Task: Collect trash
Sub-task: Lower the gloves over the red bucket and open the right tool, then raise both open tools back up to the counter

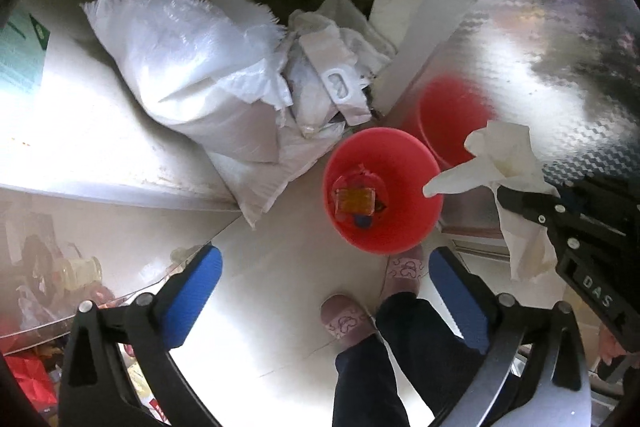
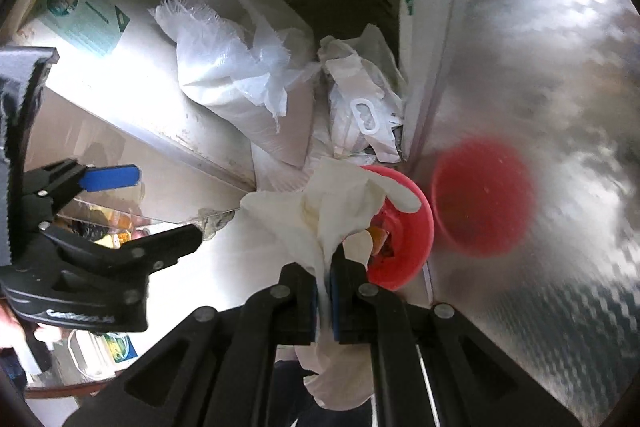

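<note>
Left wrist view looks straight down at the floor, and the left claw [image 1: 324,291] stands wide, its blue pads [image 1: 192,291] far apart with nothing between them. Below sits the red bin [image 1: 384,223] on the pale floor [image 1: 272,307], already carrying some colourful wrappers [image 1: 356,203] at its bottom. A person's slippers [image 1: 346,319] and dark trouser legs [image 1: 400,355] show just beside the bin. Over on the right of this view comes the right claw [image 1: 504,197], pinched tight on a crumpled white tissue [image 1: 500,163], one corner of which reaches over the bin's rim.

Right wrist view confirms it: the right claw [image 2: 324,291] is clamped on the tissue [image 2: 320,215], which billows out ahead of the fingers and hangs above the near edge of the red bin [image 2: 412,239] (whether it touches the rim I cannot tell). The left claw [image 2: 160,205] shows at the left here, spread wide and empty.

Behind the bin, white woven sacks [image 1: 188,75] and crumpled plastic bags [image 1: 332,75] are heaped against the wall. A shiny patterned metal panel [image 1: 540,27] at the right mirrors the bin as a red blur.
</note>
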